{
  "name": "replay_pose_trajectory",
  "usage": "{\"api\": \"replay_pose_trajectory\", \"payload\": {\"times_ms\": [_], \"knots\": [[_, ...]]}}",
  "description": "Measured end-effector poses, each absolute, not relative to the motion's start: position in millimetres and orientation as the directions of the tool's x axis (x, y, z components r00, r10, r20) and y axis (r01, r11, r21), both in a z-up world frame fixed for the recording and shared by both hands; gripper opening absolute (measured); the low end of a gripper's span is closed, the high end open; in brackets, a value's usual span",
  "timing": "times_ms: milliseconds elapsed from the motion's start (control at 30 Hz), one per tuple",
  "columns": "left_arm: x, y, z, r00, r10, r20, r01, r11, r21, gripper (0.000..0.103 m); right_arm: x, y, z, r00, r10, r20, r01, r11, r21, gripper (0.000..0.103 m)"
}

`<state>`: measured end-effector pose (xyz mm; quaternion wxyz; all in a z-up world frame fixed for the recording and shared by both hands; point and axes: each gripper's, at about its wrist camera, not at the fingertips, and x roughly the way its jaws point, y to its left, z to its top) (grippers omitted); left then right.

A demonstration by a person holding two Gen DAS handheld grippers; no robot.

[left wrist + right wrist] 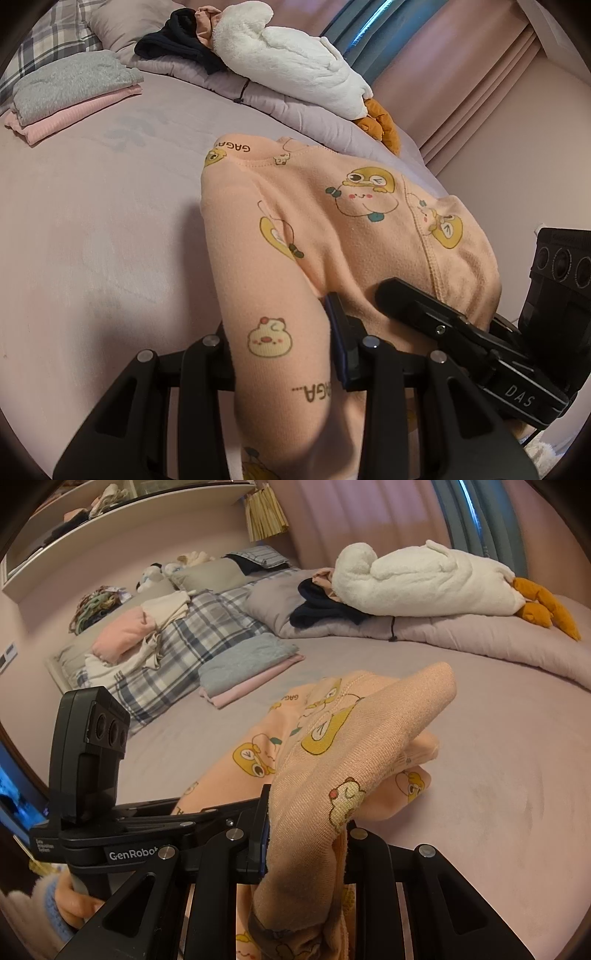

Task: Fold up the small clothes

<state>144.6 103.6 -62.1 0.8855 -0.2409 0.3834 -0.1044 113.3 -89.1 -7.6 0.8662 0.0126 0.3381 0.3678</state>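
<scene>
Both my left gripper (284, 354) and right gripper (306, 834) were clamped on the peach cartoon-print garment (332, 229), lifted half-folded over the bed (92, 221), while at ten o'clock a folded grey-and-pink stack (70, 96) looked finished.

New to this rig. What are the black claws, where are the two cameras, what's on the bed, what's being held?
No robot: a person holds a two-finger gripper in each hand, with a fisheye camera on each looking along its fingers. One picture is from the left gripper, one from the right gripper; each also catches the other one beside it. Both are shut on the same peach garment with cartoon prints, lifting part of it off the bed. Further back lie a folded grey and pink stack, a white plush goose and dark clothes. A hand shows at the lower left of the right view.
</scene>
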Motion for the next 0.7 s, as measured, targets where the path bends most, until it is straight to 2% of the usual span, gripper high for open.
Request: {"api": "replay_pose_trajectory", "payload": {"times_ms": [700], "knots": [[169.0,107.8,-61.7,0.686,-0.346,-0.64,0.01,0.884,-0.467,0.035,131.8,-85.5,-8.9,0.507,0.649,-0.567,-0.632,0.728,0.268,0.024]]}}
